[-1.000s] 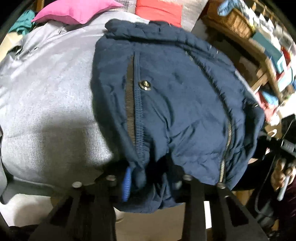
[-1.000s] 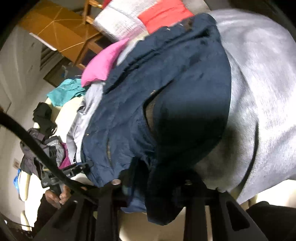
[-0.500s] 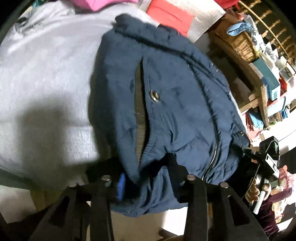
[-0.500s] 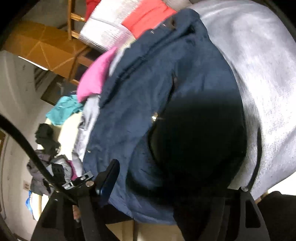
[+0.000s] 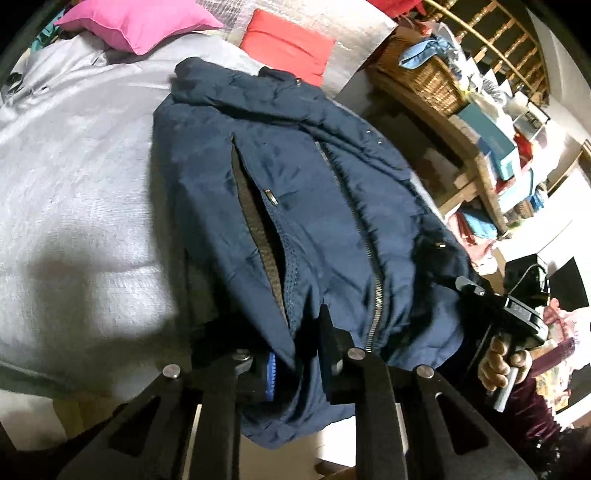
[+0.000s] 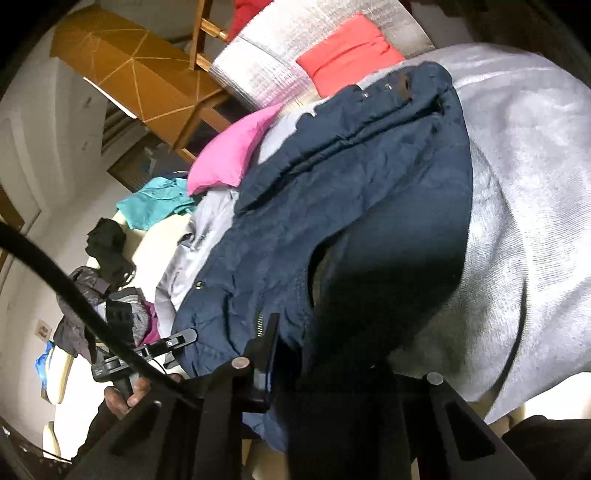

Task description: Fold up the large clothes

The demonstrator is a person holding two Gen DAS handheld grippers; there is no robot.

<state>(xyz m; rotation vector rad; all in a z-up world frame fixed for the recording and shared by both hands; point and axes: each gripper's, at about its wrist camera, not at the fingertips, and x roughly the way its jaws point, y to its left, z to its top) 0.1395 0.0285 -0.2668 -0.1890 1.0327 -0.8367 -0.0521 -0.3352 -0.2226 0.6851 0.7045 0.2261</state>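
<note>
A navy blue padded jacket (image 5: 303, 192) lies on a grey blanket (image 5: 74, 192), its hem hanging over the near edge. My left gripper (image 5: 295, 350) is shut on the jacket's hem beside the open front zip. In the right wrist view the same jacket (image 6: 351, 206) fills the middle, and my right gripper (image 6: 325, 369) is closed around a thick, shadowed fold of the hem. Each view shows the other hand-held gripper: the right one in the left wrist view (image 5: 509, 314), the left one in the right wrist view (image 6: 140, 354).
A pink pillow (image 5: 140, 22) and a red pillow (image 5: 288, 44) lie at the back. Wooden shelves (image 5: 480, 147) with a wicker basket and boxes stand at the right. A teal garment (image 6: 155, 203) and dark clothes (image 6: 107, 254) lie to the left. A black cable (image 6: 74, 291) crosses the right view.
Both grippers pulled back and down with the hem. The jacket has stretched out flatter on the blanket. My right jaws, wide apart half a second ago, have closed on the fold.
</note>
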